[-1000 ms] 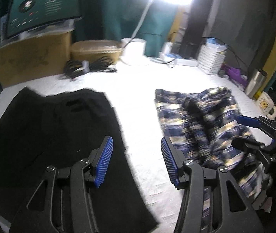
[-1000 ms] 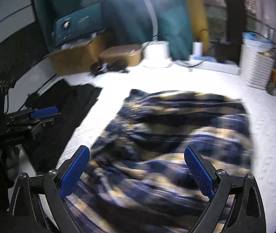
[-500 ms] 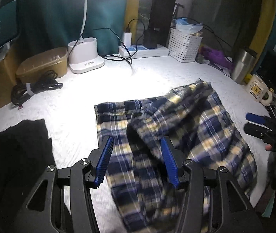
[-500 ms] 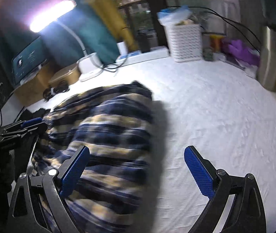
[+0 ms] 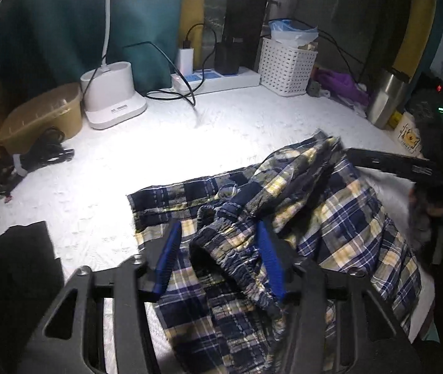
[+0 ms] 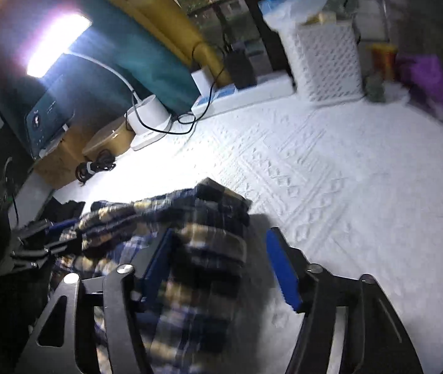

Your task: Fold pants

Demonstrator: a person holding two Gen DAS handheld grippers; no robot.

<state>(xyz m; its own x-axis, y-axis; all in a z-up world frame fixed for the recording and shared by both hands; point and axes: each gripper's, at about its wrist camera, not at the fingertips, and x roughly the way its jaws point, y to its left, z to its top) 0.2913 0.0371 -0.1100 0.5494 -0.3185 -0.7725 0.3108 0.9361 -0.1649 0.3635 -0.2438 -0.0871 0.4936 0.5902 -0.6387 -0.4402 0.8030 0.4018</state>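
Observation:
The blue, yellow and white plaid pants (image 5: 330, 212) lie crumpled on the white textured table cover (image 5: 146, 162). My left gripper (image 5: 220, 261) is open, its blue pads either side of the elastic waistband (image 5: 234, 249), low over the cloth. My right gripper (image 6: 221, 268) is open too, with a raised fold of the pants (image 6: 209, 237) between its pads; this view is blurred. The right gripper also shows in the left wrist view (image 5: 408, 168) at the pants' right edge. The left gripper shows in the right wrist view (image 6: 34, 240) at the left.
A black garment (image 5: 9, 268) lies at the left. At the back stand a white lamp base (image 5: 112, 96), a tan box (image 5: 44, 118), a coiled black cable (image 5: 28, 162), a power strip (image 5: 218, 78), a white basket (image 5: 287, 65) and a steel tumbler (image 5: 383, 99).
Both grippers have swung from the black garment side over to the plaid pants and come down onto them. The right gripper's opening has narrowed around a cloth fold.

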